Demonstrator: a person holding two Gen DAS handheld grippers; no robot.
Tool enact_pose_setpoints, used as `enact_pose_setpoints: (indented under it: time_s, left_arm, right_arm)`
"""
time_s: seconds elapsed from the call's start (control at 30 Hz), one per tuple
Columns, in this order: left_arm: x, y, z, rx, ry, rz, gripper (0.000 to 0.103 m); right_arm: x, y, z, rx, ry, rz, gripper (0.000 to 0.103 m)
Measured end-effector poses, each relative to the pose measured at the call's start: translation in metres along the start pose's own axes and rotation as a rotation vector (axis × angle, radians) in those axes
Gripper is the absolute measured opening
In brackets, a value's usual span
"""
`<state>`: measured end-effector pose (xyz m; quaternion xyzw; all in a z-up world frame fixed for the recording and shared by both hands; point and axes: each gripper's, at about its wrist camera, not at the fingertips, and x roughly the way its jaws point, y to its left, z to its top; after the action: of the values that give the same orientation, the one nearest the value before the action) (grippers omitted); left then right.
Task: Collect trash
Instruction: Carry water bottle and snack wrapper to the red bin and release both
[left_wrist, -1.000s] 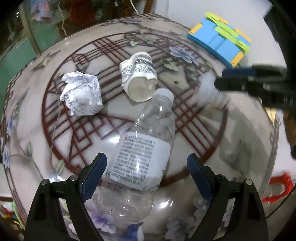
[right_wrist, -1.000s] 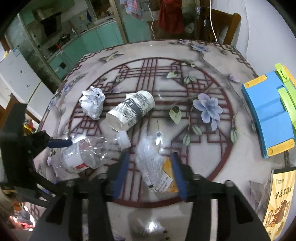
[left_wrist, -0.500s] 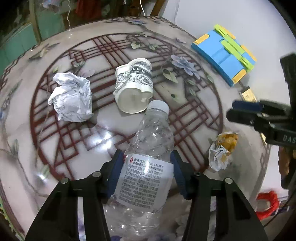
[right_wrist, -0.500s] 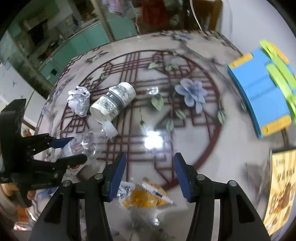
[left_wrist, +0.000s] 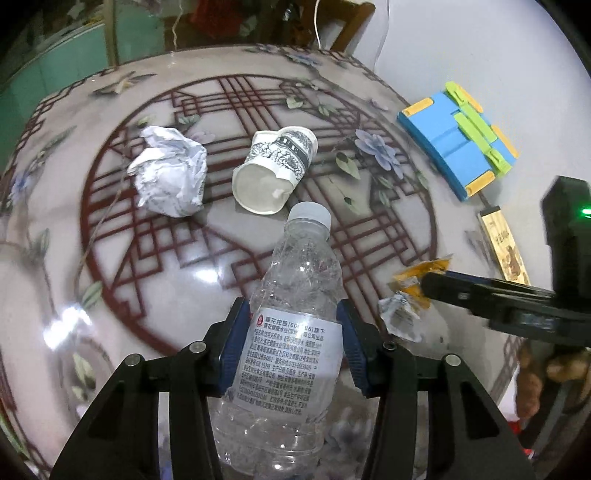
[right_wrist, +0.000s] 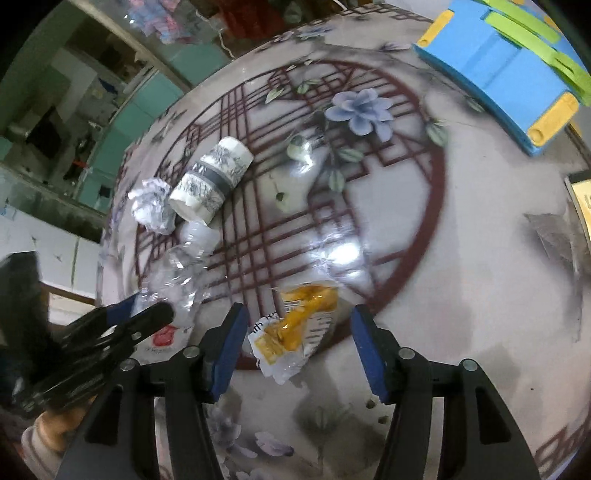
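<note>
Plastic bottle (left_wrist: 295, 332) clamped in left tool (left_wrist: 293, 349); right tool (right_wrist: 299, 350) open around wrapper (right_wrist: 295, 332) on patterned table (right_wrist: 461, 258).

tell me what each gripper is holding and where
Left gripper grips the plastic bottle across its labelled middle. Right gripper holds nothing; its jaws stand open around the yellow wrapper.

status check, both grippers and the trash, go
Left gripper shut on plastic bottle. Right gripper open, straddling yellow wrapper. Paper cup and crumpled paper uncollected on table; nothing blocking.
</note>
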<state>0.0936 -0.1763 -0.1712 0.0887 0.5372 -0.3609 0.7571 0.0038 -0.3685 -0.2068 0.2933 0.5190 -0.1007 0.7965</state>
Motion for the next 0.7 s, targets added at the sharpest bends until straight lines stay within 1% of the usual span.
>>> enact_pose_setpoints:
  time_s: [0.03, 0.07, 0.1, 0.2, 0.3, 0.47, 0.7]
  left_arm:
    - [-0.004, 0.000, -0.004, -0.014, -0.006, 0.005, 0.047]
    - [-0.007, 0.001, -0.006, -0.024, -0.008, 0.009, 0.047]
    - [-0.011, 0.003, -0.011, -0.045, -0.011, 0.017, 0.047]
    - [-0.018, 0.008, -0.021, -0.082, -0.014, 0.070, 0.047]
    - [-0.026, 0.011, -0.028, -0.094, -0.023, 0.122, 0.047]
    - [-0.054, 0.013, -0.033, -0.108, -0.077, 0.212, 0.047]
    - [-0.098, 0.016, -0.035, -0.117, -0.171, 0.283, 0.048]
  right_arm:
    - [0.003, 0.003, 0.000, -0.013, 0.001, 0.000, 0.056]
    - [0.005, 0.006, 0.001, -0.020, 0.001, 0.000, 0.048]
    - [0.008, 0.008, 0.001, -0.030, 0.006, -0.005, 0.033]
    - [0.013, 0.014, -0.001, -0.051, 0.028, -0.023, 0.012]
    - [0.008, 0.025, -0.004, -0.089, 0.011, -0.027, 0.010]
    - [-0.019, 0.052, -0.011, -0.185, -0.062, -0.032, 0.010]
    - [-0.059, 0.098, -0.020, -0.321, -0.154, -0.031, 0.010]
